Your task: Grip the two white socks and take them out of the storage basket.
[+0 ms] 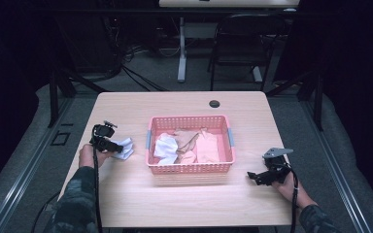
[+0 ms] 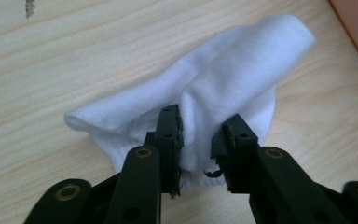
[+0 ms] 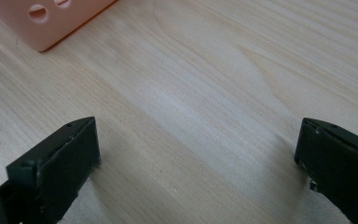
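A white sock [image 2: 223, 88] lies crumpled on the light wooden worktop [image 1: 184, 199] near its left edge, just beside the pink basket [image 1: 190, 167] but apart from it. The left gripper [image 1: 108, 140] has its jaws closed narrowly around a fold of this sock; in the left gripper view the fabric is pinched between the two black jaws, with the rest of the sock spreading forward over the wood and a corner of the basket showing at the upper right. The basket sits at the middle of the worktop, with grey handles on its short sides, and holds a white cloth piece [image 1: 166, 147] at its left and pale pink and beige garments [image 1: 200, 144] beside it. The right gripper [image 1: 261, 177] rests low near the right edge toward the near corner, held in the person's hand, its jaws spread wide over bare wood, gripping nothing; a corner of the basket appears at the upper left of its view.
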{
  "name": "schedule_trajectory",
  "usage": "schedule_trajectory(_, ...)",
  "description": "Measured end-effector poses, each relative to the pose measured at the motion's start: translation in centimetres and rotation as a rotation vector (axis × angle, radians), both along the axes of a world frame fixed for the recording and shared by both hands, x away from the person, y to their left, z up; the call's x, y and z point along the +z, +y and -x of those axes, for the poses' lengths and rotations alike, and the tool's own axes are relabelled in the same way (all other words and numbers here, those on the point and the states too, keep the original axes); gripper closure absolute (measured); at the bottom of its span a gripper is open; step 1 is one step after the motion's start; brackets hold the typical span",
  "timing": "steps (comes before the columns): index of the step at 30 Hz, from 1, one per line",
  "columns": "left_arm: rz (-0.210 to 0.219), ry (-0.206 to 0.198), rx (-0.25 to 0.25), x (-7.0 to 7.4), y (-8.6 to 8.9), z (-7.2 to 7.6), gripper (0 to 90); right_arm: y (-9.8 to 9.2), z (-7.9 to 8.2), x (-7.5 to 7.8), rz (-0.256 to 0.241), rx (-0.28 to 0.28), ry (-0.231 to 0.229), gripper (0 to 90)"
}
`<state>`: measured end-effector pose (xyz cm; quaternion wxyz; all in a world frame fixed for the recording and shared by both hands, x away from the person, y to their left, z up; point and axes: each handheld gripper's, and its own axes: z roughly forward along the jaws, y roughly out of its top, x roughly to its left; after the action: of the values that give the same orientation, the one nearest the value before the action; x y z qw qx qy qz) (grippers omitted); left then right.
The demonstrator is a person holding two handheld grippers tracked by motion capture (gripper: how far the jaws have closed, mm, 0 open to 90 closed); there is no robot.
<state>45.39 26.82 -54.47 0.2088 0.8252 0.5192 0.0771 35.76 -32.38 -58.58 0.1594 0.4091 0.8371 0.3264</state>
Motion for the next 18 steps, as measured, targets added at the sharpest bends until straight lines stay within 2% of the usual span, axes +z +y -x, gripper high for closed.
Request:
schedule_trajectory(2, 0.002, 0.001, -0.003, -0.1, 0.1, 0.0, 66.7, 0.0, 0.0, 0.0, 0.001, 0.001, 0.0, 0.0)
schedule_trajectory(6, -0.018, -0.015, 0.009, 0.2, 0.3, 0.1, 46.5, 0.0, 0.0, 0.0, 0.0, 0.003, -0.002, 0.0)
schedule_trajectory(10, -0.013, -0.042, 0.023, 0.9, 0.7, 0.5, 26.7, 0.0, 0.0, 0.0, -0.001, 0.002, -0.001, 0.0)
schedule_trajectory(12, -0.011, -0.05, 0.023, 1.1, 0.8, 0.6, 21.4, 0.1, 0.0, 0.0, 0.0, 0.002, -0.001, 0.0)
schedule_trajectory(13, 0.003, -0.068, 0.03, 1.7, 0.9, 0.8, 19.2, 0.0, 0.0, 0.0, 0.0, 0.005, -0.001, 0.0)
schedule_trajectory(15, -0.007, -0.087, 0.03, 2.3, 1.0, 1.1, 15.1, 0.0, -0.1, 0.0, 0.0, 0.009, -0.001, 0.0)
schedule_trajectory(18, -0.019, -0.087, 0.025, 2.8, 1.1, 1.2, 10.2, 0.1, -0.1, 0.0, -0.002, 0.011, 0.0, 0.0)
